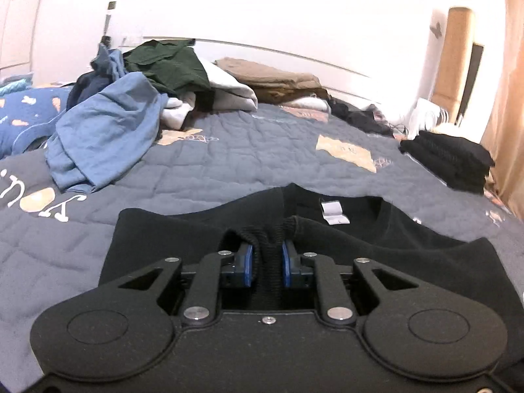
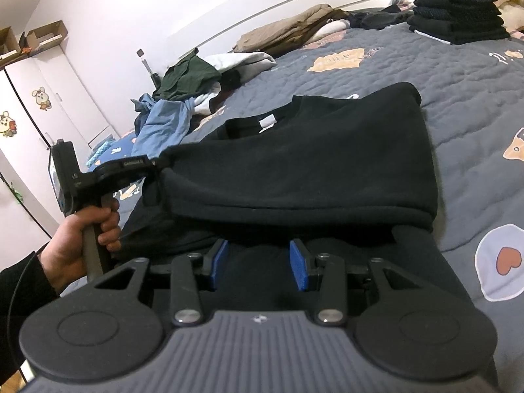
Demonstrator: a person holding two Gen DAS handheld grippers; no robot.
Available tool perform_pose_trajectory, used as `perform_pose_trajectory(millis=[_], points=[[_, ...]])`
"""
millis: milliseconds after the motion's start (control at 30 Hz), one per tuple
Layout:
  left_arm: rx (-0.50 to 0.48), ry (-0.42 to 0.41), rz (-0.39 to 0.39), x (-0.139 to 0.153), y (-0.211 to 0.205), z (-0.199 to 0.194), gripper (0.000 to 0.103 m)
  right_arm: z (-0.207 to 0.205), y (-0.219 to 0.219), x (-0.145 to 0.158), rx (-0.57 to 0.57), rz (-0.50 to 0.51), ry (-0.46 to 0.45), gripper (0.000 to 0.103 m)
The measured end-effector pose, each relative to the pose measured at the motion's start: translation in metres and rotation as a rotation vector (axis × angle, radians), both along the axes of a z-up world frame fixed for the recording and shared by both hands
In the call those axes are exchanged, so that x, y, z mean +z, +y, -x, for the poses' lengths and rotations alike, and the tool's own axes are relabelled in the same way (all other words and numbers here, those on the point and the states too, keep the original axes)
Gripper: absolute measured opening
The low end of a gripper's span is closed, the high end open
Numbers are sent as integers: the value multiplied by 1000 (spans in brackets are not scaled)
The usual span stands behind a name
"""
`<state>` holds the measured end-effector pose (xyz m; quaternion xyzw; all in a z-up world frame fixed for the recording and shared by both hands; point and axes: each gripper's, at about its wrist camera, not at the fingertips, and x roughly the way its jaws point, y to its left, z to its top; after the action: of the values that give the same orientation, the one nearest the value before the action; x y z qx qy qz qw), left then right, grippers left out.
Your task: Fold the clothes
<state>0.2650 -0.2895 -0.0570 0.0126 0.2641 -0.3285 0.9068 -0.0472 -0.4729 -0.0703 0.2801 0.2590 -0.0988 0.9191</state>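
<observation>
A black sweatshirt (image 1: 409, 249) lies on the grey quilted bed (image 1: 249, 157), its white neck label (image 1: 334, 213) facing up. My left gripper (image 1: 267, 252) is shut on a ribbed black edge of it, bunched between the blue pads. In the right wrist view that same left gripper (image 2: 155, 163), held by a hand (image 2: 75, 239), holds a fold of the sweatshirt (image 2: 311, 163) lifted over the rest of the garment. My right gripper (image 2: 258, 257) stands open just above the near black fabric, with nothing pinched between its blue pads (image 2: 299, 265).
A loose pile of clothes sits at the head of the bed: a blue shirt (image 1: 104, 131), a green garment (image 1: 167, 65), white and tan pieces (image 1: 271, 78). A stack of folded black clothes (image 1: 448, 160) rests at the right edge. A white wardrobe (image 2: 36, 104) stands left.
</observation>
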Motion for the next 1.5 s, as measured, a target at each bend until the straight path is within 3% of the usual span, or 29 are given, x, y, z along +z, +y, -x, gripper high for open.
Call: perform_pose_trajectory(millis=[67, 133, 200, 300, 433, 567, 700, 767, 900, 1133, 1233, 1333, 1467, 1500], points=[[19, 45, -122, -14, -10, -8, 38, -1, 1, -1, 1, 2, 3, 41], [70, 109, -191, -27, -8, -15, 58, -1, 1, -1, 0, 4, 9, 41], [99, 120, -93, -26, 14, -12, 63, -1, 0, -1, -1, 1, 9, 41], [109, 206, 10, -20, 47, -9, 62, 1, -1, 0, -2, -6, 1, 41], [67, 222, 117, -11, 79, 5, 59, 1, 1, 1, 3, -8, -4, 41], [27, 207, 69, -10, 66, 7, 57, 2, 2, 2, 4, 0, -7, 41], [22, 269, 47, -24, 49, -1, 55, 2, 0, 2, -16, 1, -8, 41], [16, 255, 26, -27, 47, 2, 35, 2, -3, 1, -26, -7, -5, 41], [-8, 260, 31, -29, 67, 9, 10, 2, -8, 1, -39, -23, -1, 41], [-15, 234, -10, -24, 81, 23, 8, 4, -12, 2, -48, -25, -3, 41], [11, 194, 12, -15, 86, 29, 8, 6, -15, 2, -64, -25, 2, 41], [25, 222, 33, -10, 95, 28, 8, 8, -24, 5, -89, -10, 2, 41], [38, 267, -54, -9, 96, 28, 16, 17, -45, 12, -153, 26, -7, 41], [51, 243, -19, -3, 102, 32, 16, 19, -52, 13, -170, 28, -13, 41]])
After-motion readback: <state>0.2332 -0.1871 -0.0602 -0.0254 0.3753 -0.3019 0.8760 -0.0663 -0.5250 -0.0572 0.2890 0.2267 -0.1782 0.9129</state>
